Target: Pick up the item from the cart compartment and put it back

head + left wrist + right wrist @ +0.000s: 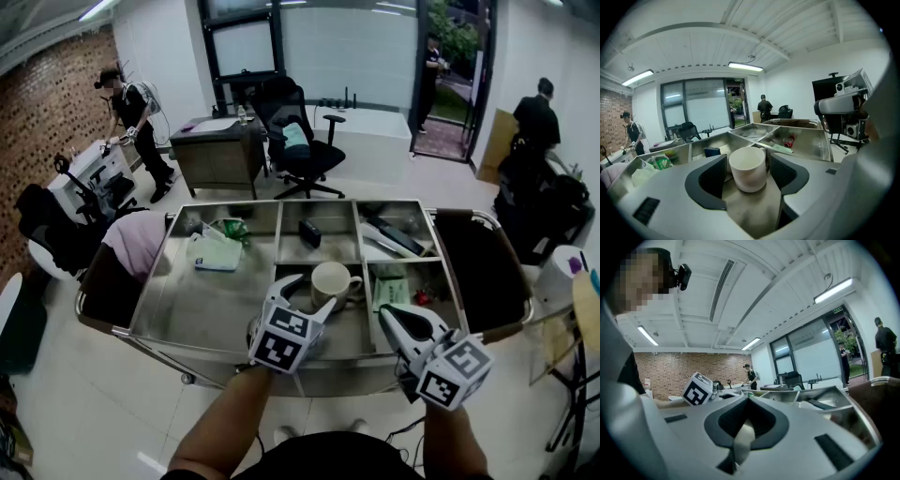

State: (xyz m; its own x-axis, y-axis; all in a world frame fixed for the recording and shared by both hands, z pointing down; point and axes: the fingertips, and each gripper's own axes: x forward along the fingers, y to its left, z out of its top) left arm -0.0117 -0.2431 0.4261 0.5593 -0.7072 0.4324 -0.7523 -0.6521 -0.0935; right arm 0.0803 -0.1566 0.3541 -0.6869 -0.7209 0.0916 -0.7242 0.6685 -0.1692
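A white mug (335,279) stands on the floor of the cart's (211,314) front middle compartment, its handle to the right. My left gripper (309,292) reaches down into that compartment. In the left gripper view the mug (748,173) sits upright between the dark pads (710,180), with a thin gap showing on each side, so the left gripper (748,159) is open around it. My right gripper (384,312) hovers over the cart's front rim to the right, jaws shut and empty, as the right gripper view (749,398) also shows.
Other compartments hold a green packet (228,230), a pale pouch (214,255), a small dark box (310,232), black flat items (394,236), a green box (391,286) and a small red thing (422,298). An office chair (298,141) and people stand beyond the cart.
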